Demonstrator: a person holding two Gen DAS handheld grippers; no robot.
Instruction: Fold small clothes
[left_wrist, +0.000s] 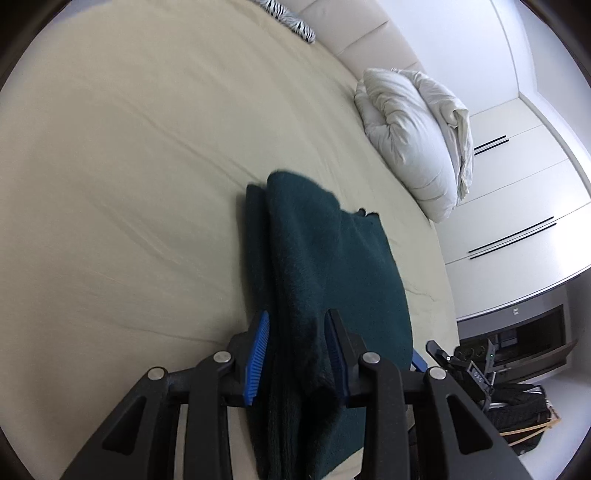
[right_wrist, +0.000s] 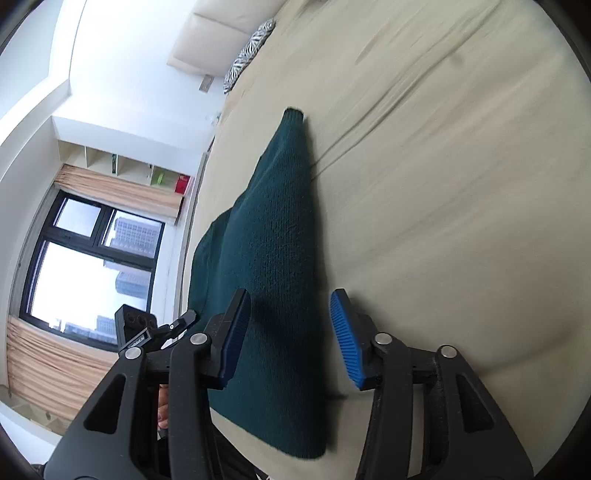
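A dark green knitted garment (left_wrist: 332, 258) lies folded lengthwise on the beige bed sheet (left_wrist: 129, 166). In the left wrist view its near end bunches up between the jaws of my left gripper (left_wrist: 297, 354). The left blue pad (left_wrist: 256, 358) shows its whole face, so the cloth sits loosely and the gripper is open. In the right wrist view the garment (right_wrist: 273, 229) runs away from me in a narrowing strip. My right gripper (right_wrist: 291, 332) is open over its near part. Its right pad (right_wrist: 347, 339) stands clear of the cloth, over bare sheet (right_wrist: 443, 184).
A white pillow (left_wrist: 410, 140) and a zebra cushion (left_wrist: 291, 18) lie at the head of the bed. White wardrobe doors (left_wrist: 517, 206) stand beyond the bed's right edge, with bags on the floor (left_wrist: 517, 413). A window (right_wrist: 88, 266) with curtains is on the other side.
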